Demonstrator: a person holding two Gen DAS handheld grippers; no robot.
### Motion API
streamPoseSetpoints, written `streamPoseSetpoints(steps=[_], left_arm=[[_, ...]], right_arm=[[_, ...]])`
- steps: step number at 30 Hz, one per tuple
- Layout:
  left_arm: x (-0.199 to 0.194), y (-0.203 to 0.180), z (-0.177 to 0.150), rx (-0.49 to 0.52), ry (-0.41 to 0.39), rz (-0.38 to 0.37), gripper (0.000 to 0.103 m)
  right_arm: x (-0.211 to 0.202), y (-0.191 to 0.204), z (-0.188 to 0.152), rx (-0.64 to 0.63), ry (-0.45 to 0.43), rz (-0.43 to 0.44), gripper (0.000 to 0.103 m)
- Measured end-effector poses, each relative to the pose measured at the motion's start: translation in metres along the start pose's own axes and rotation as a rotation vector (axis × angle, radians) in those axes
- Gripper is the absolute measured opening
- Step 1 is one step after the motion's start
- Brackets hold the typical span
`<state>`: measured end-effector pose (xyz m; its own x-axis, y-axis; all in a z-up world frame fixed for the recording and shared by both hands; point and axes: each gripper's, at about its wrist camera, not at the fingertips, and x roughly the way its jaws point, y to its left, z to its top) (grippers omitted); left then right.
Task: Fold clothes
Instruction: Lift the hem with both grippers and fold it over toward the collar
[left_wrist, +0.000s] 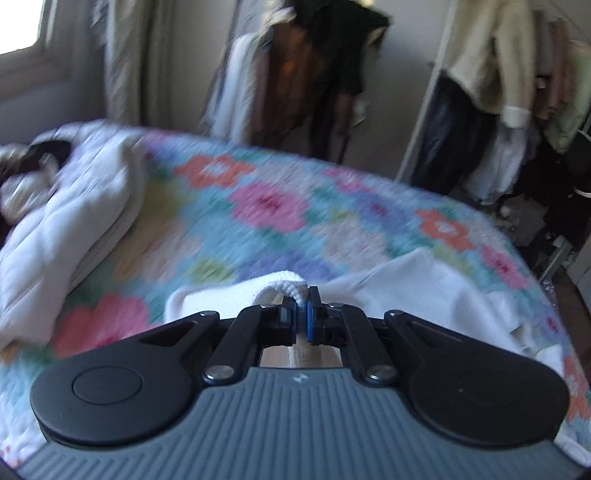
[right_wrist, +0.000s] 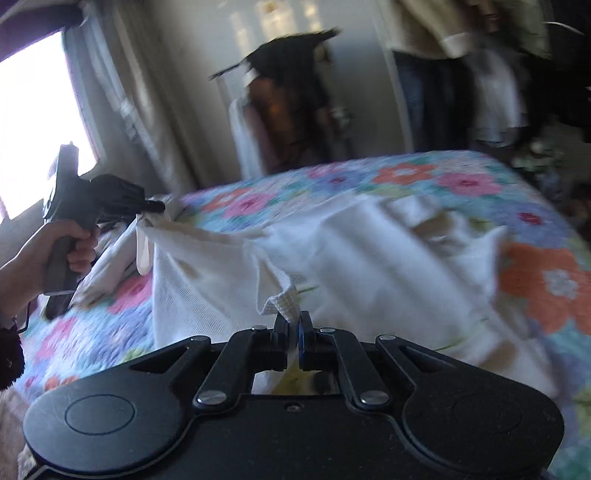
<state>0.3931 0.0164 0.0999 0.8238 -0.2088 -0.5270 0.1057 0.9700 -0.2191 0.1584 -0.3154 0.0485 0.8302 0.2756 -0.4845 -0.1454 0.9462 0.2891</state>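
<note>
Step in hand: you hold the white garment by two points along one edge, lifted and stretched above the floral quilt; judged as the spread-out or carry-over stage of a fold.
Left gripper: jaws closed almost fully, with a ribbed white hem pinched between the blue pads. In the right wrist view this same gripper holds the far corner of the cloth, raised off the bed.
Right gripper: jaws closed to a narrow gap, clamping a small tab of the near edge.
Garment position: the held edge spans between the two grippers; the rest drapes down and trails onto the quilt toward the right.
Motion blur: both views are smeared, so fine creases cannot be read.
Bystander item: a white puffy jacket lies at the left side of the bed, well apart from the work.
Next move: keep both grips firm and the edge taut, then lower the cloth flat or bring the held edge over to meet the opposite one.
</note>
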Motion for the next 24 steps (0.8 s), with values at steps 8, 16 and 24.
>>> streamPoseSetpoints(steps=[8,16,24], left_arm=[[0.068,-0.148,0.015,0.149,0.072,-0.076,0.004],[0.136,-0.233,0.013,0.245,0.145,-0.070,0.004],[0.188,-0.284,-0.011,0.320,0.215,-0.026,0.004]], right_arm=[[-0.017,-0.094,0.003,0.250,-0.068,-0.144,0.005],[-0.019,-0.143,0.004,0.330,-0.097,-0.248,0.005],[-0.016,-0.183,-0.007,0.404,-0.089,-0.298,0.004]])
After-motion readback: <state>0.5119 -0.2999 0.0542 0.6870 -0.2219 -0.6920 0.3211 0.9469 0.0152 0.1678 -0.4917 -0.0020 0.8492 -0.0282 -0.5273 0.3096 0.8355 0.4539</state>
